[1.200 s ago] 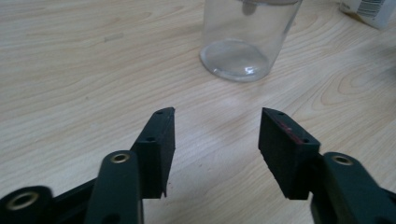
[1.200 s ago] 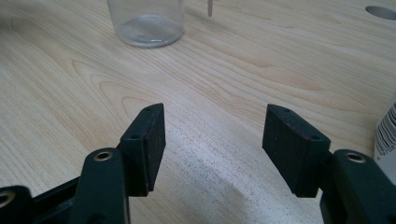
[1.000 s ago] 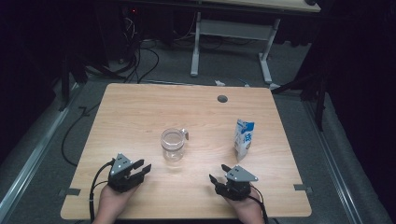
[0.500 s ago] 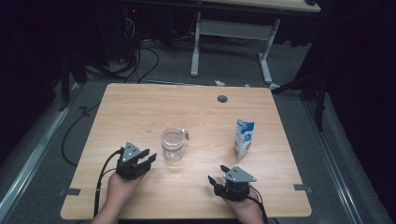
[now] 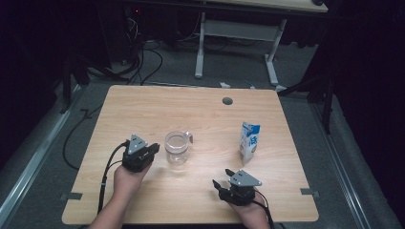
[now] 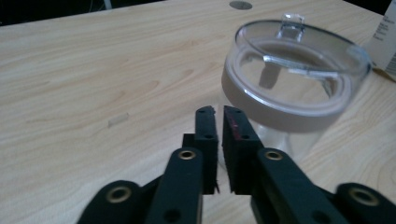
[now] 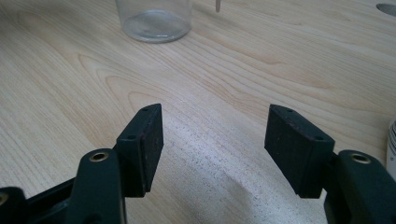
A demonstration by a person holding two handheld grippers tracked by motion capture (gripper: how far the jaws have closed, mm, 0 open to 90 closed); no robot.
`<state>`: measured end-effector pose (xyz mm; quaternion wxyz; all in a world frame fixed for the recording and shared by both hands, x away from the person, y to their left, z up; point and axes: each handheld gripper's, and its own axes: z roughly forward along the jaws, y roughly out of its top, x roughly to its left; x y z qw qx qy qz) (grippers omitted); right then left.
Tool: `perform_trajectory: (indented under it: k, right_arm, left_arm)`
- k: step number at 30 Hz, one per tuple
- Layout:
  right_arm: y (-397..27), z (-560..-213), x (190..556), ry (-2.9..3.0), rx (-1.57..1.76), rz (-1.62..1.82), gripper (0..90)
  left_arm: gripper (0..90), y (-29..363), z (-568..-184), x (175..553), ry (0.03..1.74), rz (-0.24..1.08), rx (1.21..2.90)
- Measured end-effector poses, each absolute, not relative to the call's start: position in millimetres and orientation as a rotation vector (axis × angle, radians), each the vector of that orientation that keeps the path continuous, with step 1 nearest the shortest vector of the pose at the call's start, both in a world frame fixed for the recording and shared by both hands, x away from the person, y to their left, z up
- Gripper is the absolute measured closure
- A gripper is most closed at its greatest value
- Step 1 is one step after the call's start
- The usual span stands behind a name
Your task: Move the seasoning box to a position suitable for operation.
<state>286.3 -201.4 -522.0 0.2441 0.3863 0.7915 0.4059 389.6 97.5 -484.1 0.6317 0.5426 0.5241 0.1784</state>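
A clear glass mug (image 5: 177, 147) with a small handle stands upright near the middle of the wooden table (image 5: 191, 107). My left gripper (image 5: 154, 148) sits just left of it; in the left gripper view its jaws (image 6: 218, 112) have just closed, pads nearly together with nothing between them, and the mug (image 6: 294, 74) rises close ahead to the right. A blue and white carton (image 5: 250, 142) stands to the right of the mug. My right gripper (image 5: 220, 183) rests near the front edge, open and empty (image 7: 215, 144), with the mug's base (image 7: 154, 18) far ahead.
A round cable hole (image 5: 227, 101) lies at the table's far edge. Black cables trail from both grippers. Beyond the table, cables (image 5: 143, 57) lie on the dark floor by the white legs of another desk (image 5: 200, 47).
My left hand has moved forward and to the right, up beside the mug, and its jaws have gone from apart to shut. The right hand has stayed put.
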Motion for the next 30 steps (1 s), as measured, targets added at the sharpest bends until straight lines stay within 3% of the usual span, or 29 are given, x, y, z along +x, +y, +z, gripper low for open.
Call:
perform_trajectory:
  k: [14, 30]
  right_arm:
    - [-201.7, -522.9, 286.3, 2.163, 1.054, 1.111, 37.6]
    - [-198.9, -523.5, 285.3, 2.171, 1.046, 1.101, 37.6]
  left_arm:
    - [90.0, 80.1, -481.0, 423.0, 1.188, 0.431, 1.252]
    - [90.0, 79.5, -482.4, 392.1, 1.166, 0.415, 1.226]
